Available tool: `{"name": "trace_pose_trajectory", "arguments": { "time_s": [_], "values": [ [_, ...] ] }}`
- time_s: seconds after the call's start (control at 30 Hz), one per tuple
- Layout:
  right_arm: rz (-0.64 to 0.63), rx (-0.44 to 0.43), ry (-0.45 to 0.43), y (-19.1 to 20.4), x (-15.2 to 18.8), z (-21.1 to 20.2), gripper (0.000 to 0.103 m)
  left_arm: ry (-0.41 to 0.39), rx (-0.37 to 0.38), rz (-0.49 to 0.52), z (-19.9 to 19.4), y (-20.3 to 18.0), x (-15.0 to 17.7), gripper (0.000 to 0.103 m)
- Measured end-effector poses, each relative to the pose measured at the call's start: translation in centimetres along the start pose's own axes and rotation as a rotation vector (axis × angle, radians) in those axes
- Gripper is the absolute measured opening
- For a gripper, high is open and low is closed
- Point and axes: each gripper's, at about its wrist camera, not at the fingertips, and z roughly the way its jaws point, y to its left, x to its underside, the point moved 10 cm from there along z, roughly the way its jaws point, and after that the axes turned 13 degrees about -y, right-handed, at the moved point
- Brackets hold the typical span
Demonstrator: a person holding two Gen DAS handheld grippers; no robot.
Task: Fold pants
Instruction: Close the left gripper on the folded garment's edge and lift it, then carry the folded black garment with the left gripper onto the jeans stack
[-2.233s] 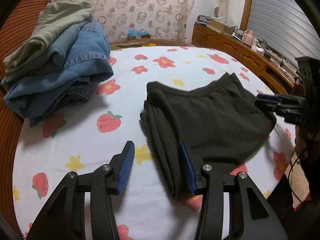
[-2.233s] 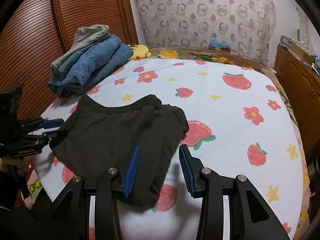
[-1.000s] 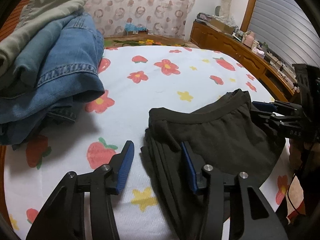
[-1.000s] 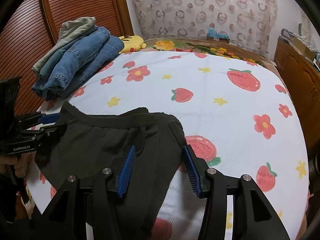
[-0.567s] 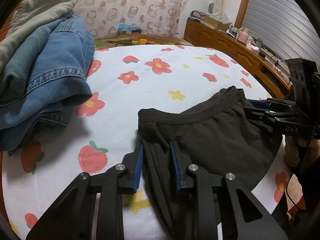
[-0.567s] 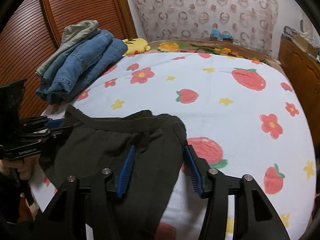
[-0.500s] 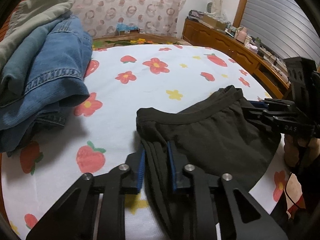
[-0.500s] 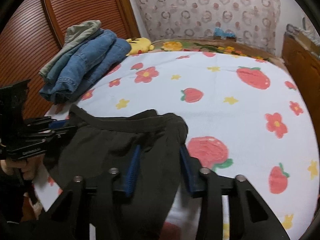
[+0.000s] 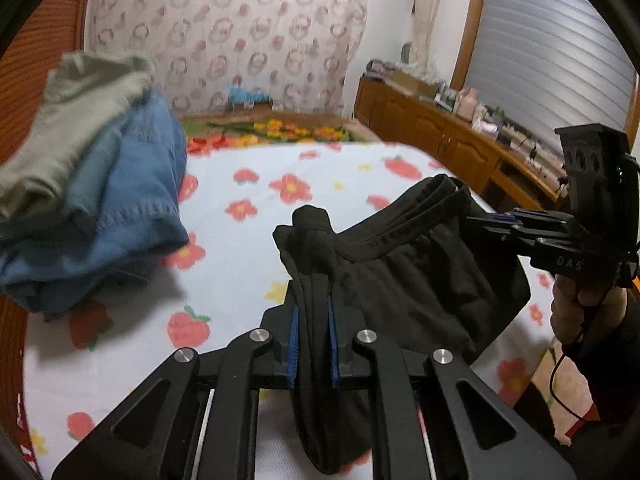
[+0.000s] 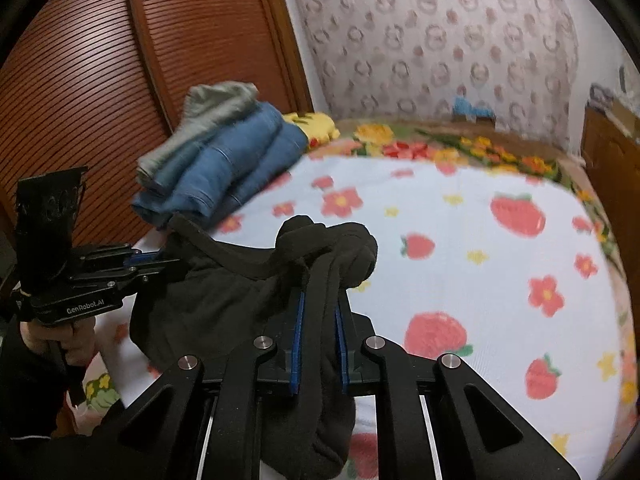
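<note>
Both grippers, left (image 9: 312,334) and right (image 10: 318,344), open a second ago, now have fingers pinching bunched ends of the black pants (image 9: 416,280), lifted off the bed (image 9: 240,264), so the next fold looks ready to begin.

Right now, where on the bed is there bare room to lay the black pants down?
Both grippers, left and right, clamp the black pants. The bedsheet is bare ahead, between the pants and the floral blanket. The corner with the pile of jeans is crowded.
</note>
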Motion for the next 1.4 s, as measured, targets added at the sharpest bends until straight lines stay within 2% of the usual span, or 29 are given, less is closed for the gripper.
{"name": "trace_pose_trajectory", "arguments": {
  "time_s": [0.23,0.47,0.7,1.0,1.17,1.4],
  "values": [
    [-0.029,-0.007,-0.079,1.2,-3.1,-3.2,0.014,-0.103,-0.007,0.028,-3.3,-0.5,-4.1,0.012],
    [-0.074,-0.009,-0.129,2.7,-5.7,-5.2,0.013,-0.171,-0.028,0.058,-5.4,-0.3,-7.3,0.012],
    [-0.102,-0.023,-0.160,4.0,-6.8,-6.0,0.014,-0.209,-0.052,0.070,-7.0,0.6,-8.9,0.012],
    [-0.122,-0.057,-0.172,4.3,-7.2,-4.1,0.014,-0.224,-0.105,0.088,-7.6,2.3,-9.9,0.012],
    [-0.120,-0.077,-0.155,3.2,-7.3,-2.0,0.014,-0.229,-0.129,0.063,-6.9,4.4,-10.6,0.012],
    [-0.151,-0.113,-0.130,2.5,-9.6,1.8,0.014,-0.217,-0.178,0.025,-5.6,8.3,-10.9,0.012]
  ]
}}
